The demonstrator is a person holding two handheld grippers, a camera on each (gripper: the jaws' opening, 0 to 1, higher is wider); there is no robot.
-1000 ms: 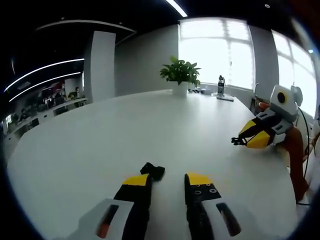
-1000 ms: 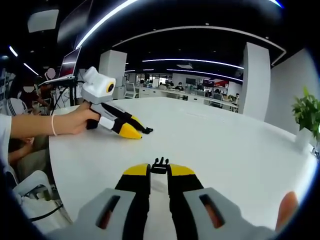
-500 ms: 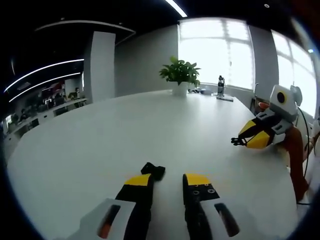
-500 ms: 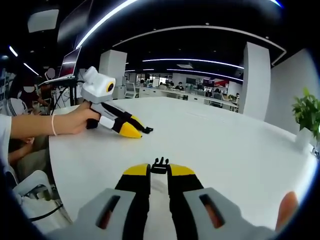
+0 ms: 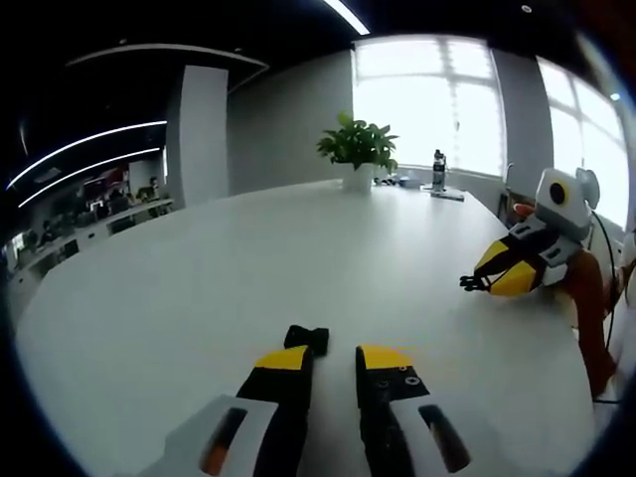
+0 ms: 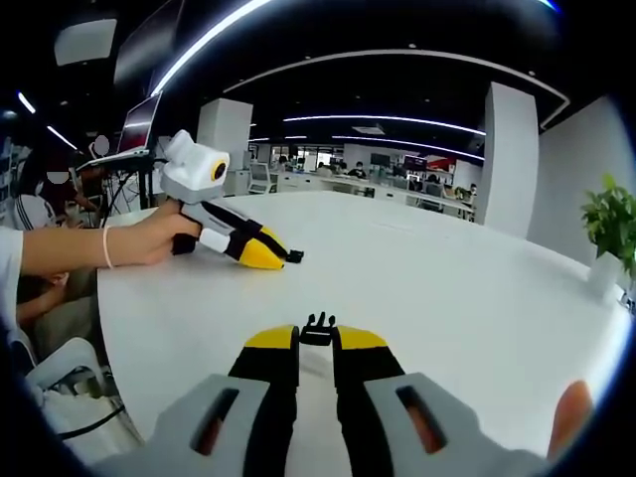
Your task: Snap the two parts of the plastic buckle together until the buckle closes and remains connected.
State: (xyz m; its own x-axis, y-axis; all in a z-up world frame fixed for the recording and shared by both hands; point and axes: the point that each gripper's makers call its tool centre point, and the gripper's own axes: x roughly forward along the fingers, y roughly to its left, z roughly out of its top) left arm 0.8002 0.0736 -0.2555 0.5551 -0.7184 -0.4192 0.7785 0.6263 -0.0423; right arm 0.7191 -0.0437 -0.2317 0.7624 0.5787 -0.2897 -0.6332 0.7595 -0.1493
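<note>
A black buckle part (image 5: 306,339) lies on the white table (image 5: 229,258), just ahead of the left finger of my left gripper (image 5: 334,356). That gripper is open, its jaws a small gap apart, and the part is not between them. My right gripper (image 6: 317,338) is shut on the pronged black buckle part (image 6: 318,326), which sticks out past its yellow tips. In the left gripper view the right gripper (image 5: 475,281) rests low at the table's right side. The right gripper view has the left gripper (image 6: 278,258) on the left, with the other buckle part (image 6: 294,256) at its tip.
A potted plant (image 5: 358,149) and a bottle (image 5: 438,171) stand at the far end of the table by the windows. A person's hand (image 6: 149,238) holds the left gripper near the table's edge. Desks fill the room beyond.
My left gripper's jaws have drawn closer together. The right gripper and its buckle part have stayed put.
</note>
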